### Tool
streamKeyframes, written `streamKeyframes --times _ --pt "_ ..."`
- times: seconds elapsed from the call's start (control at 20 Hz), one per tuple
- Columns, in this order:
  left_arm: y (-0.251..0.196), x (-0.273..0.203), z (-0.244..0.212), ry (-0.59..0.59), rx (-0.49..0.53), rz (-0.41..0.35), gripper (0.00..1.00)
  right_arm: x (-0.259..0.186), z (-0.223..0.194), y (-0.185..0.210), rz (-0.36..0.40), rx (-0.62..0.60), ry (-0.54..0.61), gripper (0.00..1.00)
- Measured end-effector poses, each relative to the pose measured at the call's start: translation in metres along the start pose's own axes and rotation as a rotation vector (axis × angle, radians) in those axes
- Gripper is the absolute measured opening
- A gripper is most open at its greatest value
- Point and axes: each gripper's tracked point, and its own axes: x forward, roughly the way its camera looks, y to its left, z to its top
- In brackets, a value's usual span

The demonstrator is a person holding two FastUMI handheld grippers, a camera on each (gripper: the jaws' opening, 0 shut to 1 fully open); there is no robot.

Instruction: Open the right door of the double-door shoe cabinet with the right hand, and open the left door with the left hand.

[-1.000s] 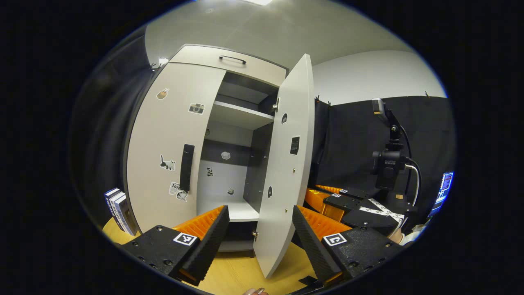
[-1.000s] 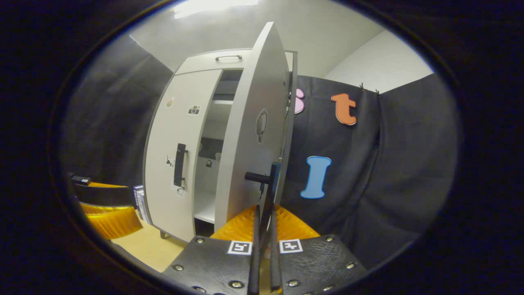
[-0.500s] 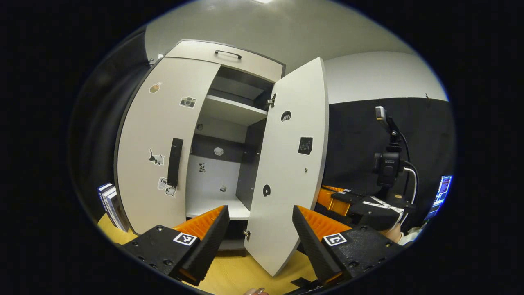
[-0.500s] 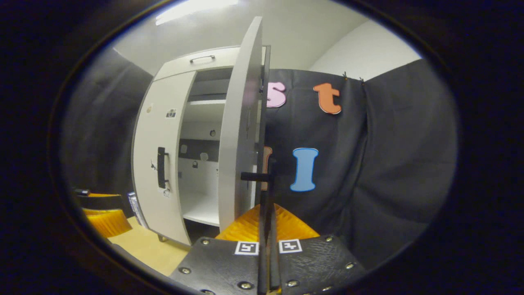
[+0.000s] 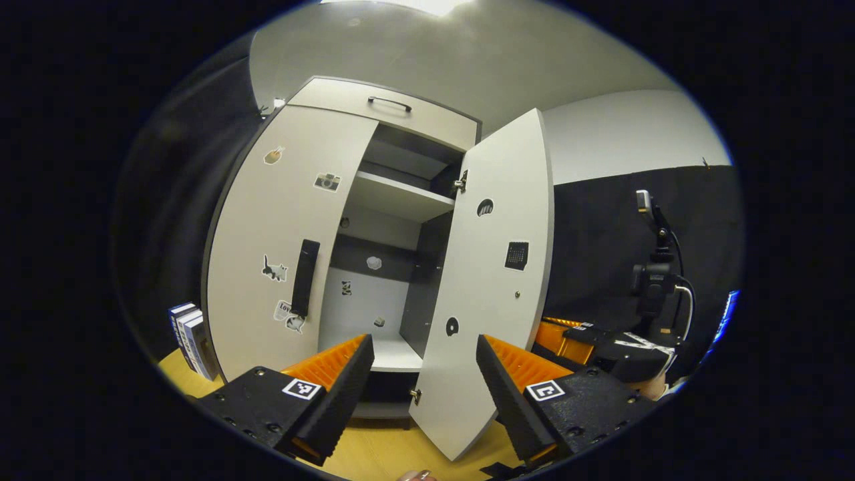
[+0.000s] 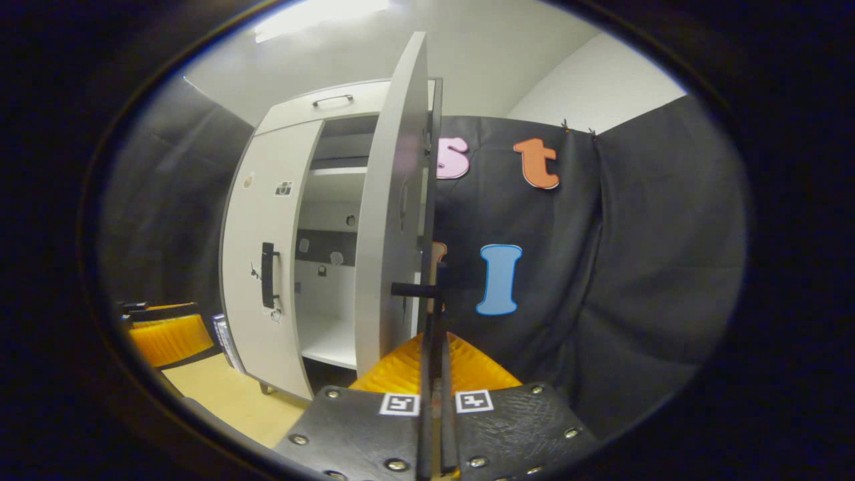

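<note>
Shoe cabinet [image 5: 374,117] stands on the wooden surface [image 5: 374,454] with its right door [image 5: 494,280] swung wide and its left door [image 5: 280,227] flat against the frame. The right gripper [image 6: 434,374] has its fingers clenched together around the right door's dark handle [image 6: 414,289], seen almost edge-on in the right gripper view, so the contact looks firm but is hard to confirm. The left gripper [image 5: 421,374] hovers in front of the cabinet with its fingers released and spread wide, well apart from the left door's handle [image 5: 305,277]. Shelves [image 5: 397,194] show inside the opened half. Books [image 5: 194,337] lean beside the cabinet's left side.
</note>
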Motion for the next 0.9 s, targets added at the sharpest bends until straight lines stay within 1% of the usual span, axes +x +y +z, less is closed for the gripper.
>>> streamKeyframes --times 0.05,0.15,0.2,0.25,0.3,0.35,0.5,0.55,0.6,0.7,0.75,0.9 --pt "0.001 0.001 0.0 -0.005 0.018 0.003 0.96 -0.004 0.002 -0.003 -0.002 -0.005 -0.006 0.09" --pt "0.003 0.002 0.002 -0.008 0.051 0.013 0.95 -0.012 0.007 -0.007 -0.001 -0.02 -0.01 0.1" --pt "0.004 0.003 0.004 -0.014 0.06 0.019 0.96 -0.017 0.008 -0.01 0.002 -0.023 -0.013 0.15" --pt "0.004 0.004 0.005 -0.017 0.061 0.023 0.92 -0.023 0.012 -0.011 0.01 -0.019 -0.018 0.22" --pt "0.005 0.005 0.006 -0.018 0.057 0.023 0.95 -0.031 0.015 -0.013 0.014 -0.009 -0.024 0.31" --pt "0.004 0.005 0.007 -0.019 0.051 0.024 0.95 -0.036 0.021 -0.015 0.02 0.002 -0.036 0.31" --pt "0.007 0.007 0.01 -0.023 0.052 0.038 0.95 -0.056 0.032 -0.02 0.032 0.016 -0.064 0.76" --pt "0.008 0.008 0.011 -0.026 0.062 0.044 0.95 -0.063 0.034 -0.017 0.054 0.016 -0.067 0.7" --pt "0.01 0.008 0.012 -0.028 0.072 0.048 0.95 -0.067 0.037 -0.011 0.074 0.012 -0.066 0.83" --pt "0.014 0.009 0.014 -0.032 0.082 0.059 0.95 -0.08 0.043 -0.003 0.106 -0.008 -0.075 0.89" --pt "0.017 0.01 0.016 -0.033 0.087 0.063 0.95 -0.083 0.044 0.003 0.124 -0.02 -0.082 0.99" --pt "0.035 0.014 0.021 -0.036 0.123 0.087 0.95 -0.09 0.052 0.04 0.194 -0.044 -0.118 0.99"
